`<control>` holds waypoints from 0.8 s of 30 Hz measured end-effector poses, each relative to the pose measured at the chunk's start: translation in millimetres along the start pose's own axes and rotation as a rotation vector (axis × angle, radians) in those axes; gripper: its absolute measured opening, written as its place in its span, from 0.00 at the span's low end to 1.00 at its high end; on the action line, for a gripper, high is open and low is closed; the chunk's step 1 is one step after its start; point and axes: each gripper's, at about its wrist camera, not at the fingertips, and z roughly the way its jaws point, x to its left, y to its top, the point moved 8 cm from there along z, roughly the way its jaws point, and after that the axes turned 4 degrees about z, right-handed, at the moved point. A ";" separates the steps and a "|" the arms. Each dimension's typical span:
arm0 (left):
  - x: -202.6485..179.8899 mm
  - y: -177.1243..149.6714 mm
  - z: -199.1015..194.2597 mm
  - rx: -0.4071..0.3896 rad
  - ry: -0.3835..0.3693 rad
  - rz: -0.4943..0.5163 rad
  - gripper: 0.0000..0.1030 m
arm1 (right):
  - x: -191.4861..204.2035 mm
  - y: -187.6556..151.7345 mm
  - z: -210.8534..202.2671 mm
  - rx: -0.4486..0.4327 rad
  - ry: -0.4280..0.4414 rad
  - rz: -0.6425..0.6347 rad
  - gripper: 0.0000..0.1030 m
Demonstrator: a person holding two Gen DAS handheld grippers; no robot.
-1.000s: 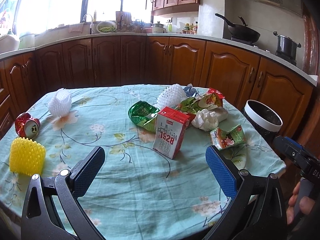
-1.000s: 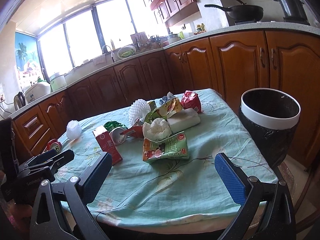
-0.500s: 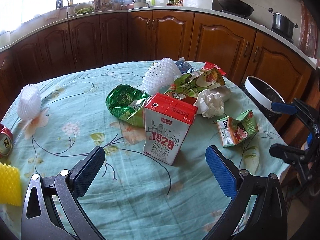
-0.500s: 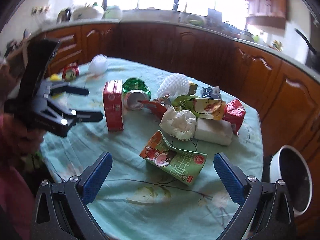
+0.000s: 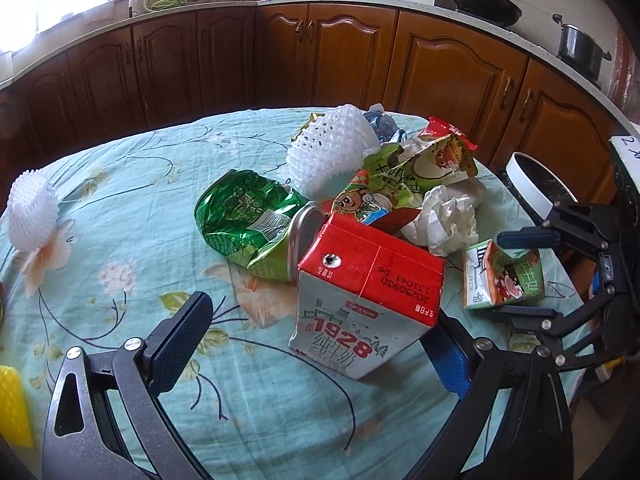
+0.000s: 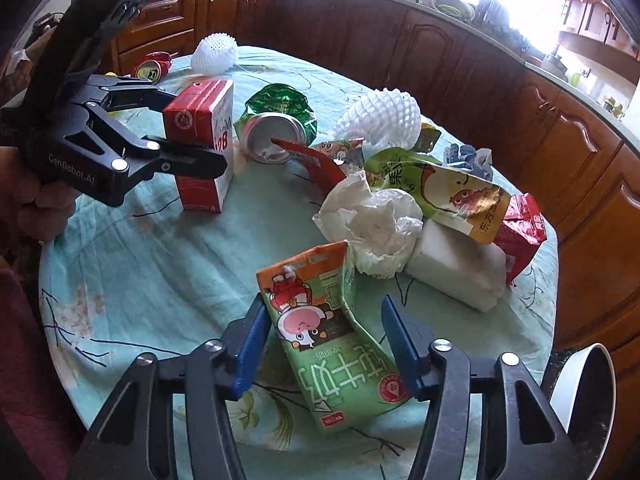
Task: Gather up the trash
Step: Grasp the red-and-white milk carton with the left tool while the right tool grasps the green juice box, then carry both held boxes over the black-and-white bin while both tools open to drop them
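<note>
A red-and-white milk carton (image 5: 366, 300) stands on the table between the fingers of my open left gripper (image 5: 316, 344); it also shows in the right wrist view (image 6: 204, 140), with the left gripper (image 6: 176, 128) around it. A flattened green juice carton (image 6: 332, 336) lies between the fingers of my open right gripper (image 6: 324, 340), not squeezed; it shows in the left wrist view (image 5: 504, 276) with the right gripper (image 5: 524, 272) around it. A trash bin (image 5: 532, 188) with a white rim stands past the table's right edge.
A heap of trash sits mid-table: crushed green can (image 5: 248, 220), white foam nets (image 5: 332, 152), crumpled tissue (image 6: 380, 236), snack bags (image 6: 452, 196), a white block (image 6: 456, 272). A red can (image 6: 152, 66) and a yellow net (image 5: 12, 404) lie at the left. Wooden cabinets ring the table (image 5: 120, 208).
Both grippers have moved forward and down. The left now straddles the milk carton. The right has narrowed and now straddles the green juice carton.
</note>
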 end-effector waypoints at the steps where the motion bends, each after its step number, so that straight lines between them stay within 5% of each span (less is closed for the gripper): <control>1: -2.4 1.2 1.4 0.002 -0.008 0.006 0.76 | -2.3 -1.0 -1.0 -0.005 -0.013 0.010 0.48; 3: -8.7 3.2 3.8 0.010 -0.045 0.010 0.51 | -8.4 -3.7 -6.6 -0.018 0.000 0.065 0.39; 4: -11.3 4.0 4.1 0.013 -0.060 0.007 0.48 | -13.0 -4.9 -10.8 -0.033 0.003 0.103 0.36; 15: -64.0 26.9 -22.7 -0.048 -0.188 0.058 0.48 | -67.8 -52.0 -68.5 -0.246 0.081 0.695 0.35; 24: -130.1 50.4 -23.9 -0.056 -0.278 0.144 0.48 | -114.1 -90.4 -113.9 -0.370 -0.012 0.925 0.35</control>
